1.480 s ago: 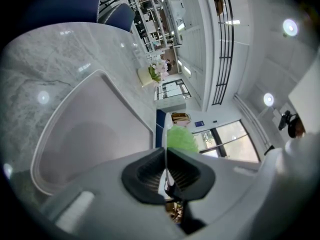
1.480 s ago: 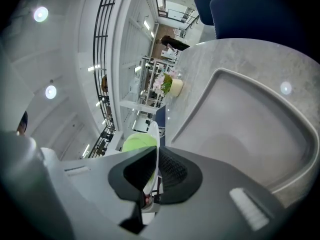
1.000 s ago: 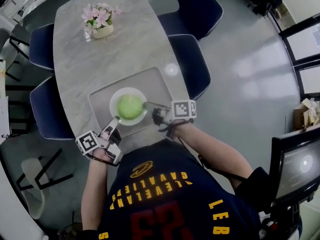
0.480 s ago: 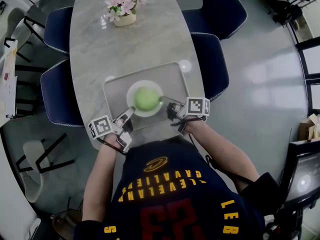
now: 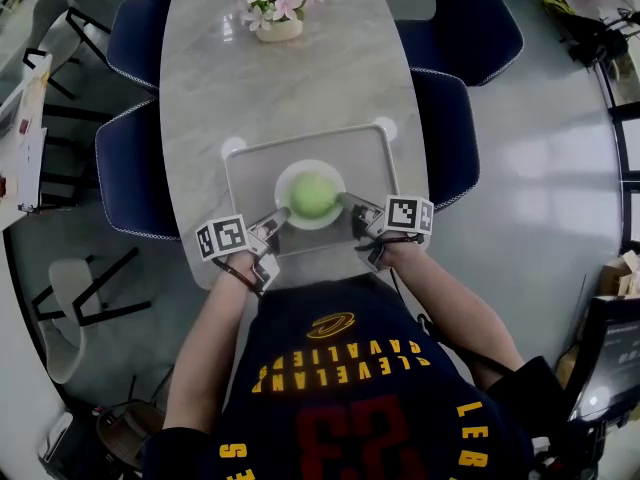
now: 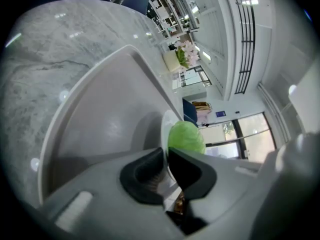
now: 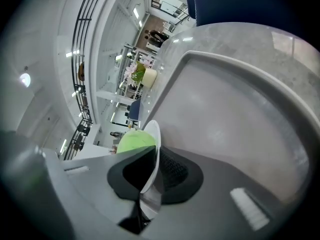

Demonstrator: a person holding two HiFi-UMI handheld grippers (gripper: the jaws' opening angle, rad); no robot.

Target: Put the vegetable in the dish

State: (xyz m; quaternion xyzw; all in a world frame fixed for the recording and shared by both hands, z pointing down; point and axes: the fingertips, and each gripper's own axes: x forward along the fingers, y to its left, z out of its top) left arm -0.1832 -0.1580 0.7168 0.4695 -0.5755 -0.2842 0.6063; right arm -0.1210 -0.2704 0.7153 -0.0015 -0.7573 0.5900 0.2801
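Observation:
A round green vegetable (image 5: 314, 195) lies in a white dish (image 5: 286, 181) over the middle of a grey tray (image 5: 250, 168). My left gripper (image 5: 278, 220) is shut on the dish's near left rim. My right gripper (image 5: 347, 204) is shut on its near right rim. In the left gripper view the jaws (image 6: 165, 154) pinch the thin white rim (image 6: 164, 129), with the vegetable (image 6: 186, 136) just beyond. The right gripper (image 7: 154, 156) shows the same hold on the rim (image 7: 153, 134), the vegetable (image 7: 132, 141) behind it. Whether the dish rests on the tray or hangs above it I cannot tell.
The tray (image 6: 105, 109) lies at the near end of a long marble table (image 5: 280, 88). A pot of pink flowers (image 5: 277, 6) stands at the far end. Dark blue chairs (image 5: 135, 163) flank both sides, another (image 5: 450, 118) on the right.
The head view has shifted, so table and tray sit further right and higher in the picture. Both grippers keep their hold on the dish, which stays over the tray.

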